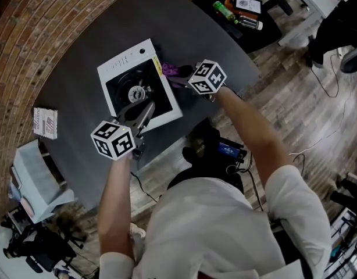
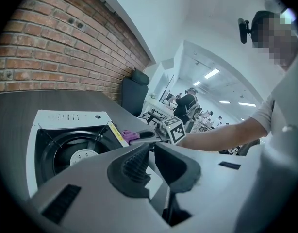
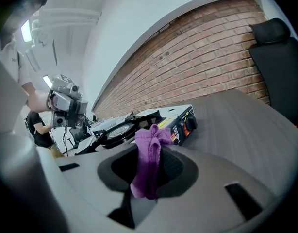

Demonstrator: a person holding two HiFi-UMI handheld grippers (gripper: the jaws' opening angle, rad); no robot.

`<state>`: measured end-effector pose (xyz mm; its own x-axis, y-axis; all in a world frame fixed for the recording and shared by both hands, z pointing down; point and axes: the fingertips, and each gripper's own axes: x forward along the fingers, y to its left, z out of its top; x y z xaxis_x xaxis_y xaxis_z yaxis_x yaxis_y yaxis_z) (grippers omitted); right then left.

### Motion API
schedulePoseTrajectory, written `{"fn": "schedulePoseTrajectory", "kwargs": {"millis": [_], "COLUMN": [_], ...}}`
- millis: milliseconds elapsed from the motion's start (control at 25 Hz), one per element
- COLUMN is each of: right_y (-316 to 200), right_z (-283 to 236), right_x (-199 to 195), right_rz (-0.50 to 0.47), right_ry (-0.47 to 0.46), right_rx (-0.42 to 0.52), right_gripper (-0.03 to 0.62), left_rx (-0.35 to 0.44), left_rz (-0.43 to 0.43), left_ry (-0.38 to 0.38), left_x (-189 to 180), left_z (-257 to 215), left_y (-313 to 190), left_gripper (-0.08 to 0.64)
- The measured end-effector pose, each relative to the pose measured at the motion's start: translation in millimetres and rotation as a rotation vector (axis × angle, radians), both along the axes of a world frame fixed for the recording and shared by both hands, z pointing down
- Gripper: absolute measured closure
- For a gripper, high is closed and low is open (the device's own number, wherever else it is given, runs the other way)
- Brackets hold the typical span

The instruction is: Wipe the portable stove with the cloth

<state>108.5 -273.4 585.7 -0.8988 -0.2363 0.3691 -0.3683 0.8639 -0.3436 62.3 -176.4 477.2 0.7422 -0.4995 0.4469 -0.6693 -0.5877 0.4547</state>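
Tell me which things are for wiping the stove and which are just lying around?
For the job:
stove
purple cloth
right gripper, pinching the cloth

Just lying about:
box at the table's edge
green bottle on the far desk
black chair

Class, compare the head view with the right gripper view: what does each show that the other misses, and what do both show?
Only the head view: a small white box near the table's edge, and a green bottle on another desk. Only the right gripper view: the control knob on the front of the portable stove, and the right gripper shut on the purple cloth. Both: the stove, the cloth and the left gripper.
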Motion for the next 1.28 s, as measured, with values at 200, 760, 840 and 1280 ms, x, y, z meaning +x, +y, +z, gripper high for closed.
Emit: {"fn": "schedulePoseTrajectory", "kwargs": {"millis": [200, 760, 840, 1280], "right_y": [14, 55, 64, 103], "right_z": [8, 11, 13, 15], "right_x": [3, 12, 13, 21], "right_rz": [0.001, -0.033, -0.045, -0.110], "right_ry": [-0.003, 0.032, 0.041, 0.107], "right_rx": [-0.013, -0.027, -0.031, -0.045], "right_gripper": [0.499, 0.499, 0.499, 0.498], "left_rx": [-0.006, 0.008, 0.004, -0.001], "left_rz": [0.014, 0.036, 0.037, 0.045], "left_ry": [-0.002, 0.036, 0.046, 0.091], "left_x": [2, 8, 9, 13], "left_z": [7, 4, 5, 5], "left_y": [12, 31, 34, 46], "left_gripper": [0.517, 0.517, 0.517, 0.517]}}
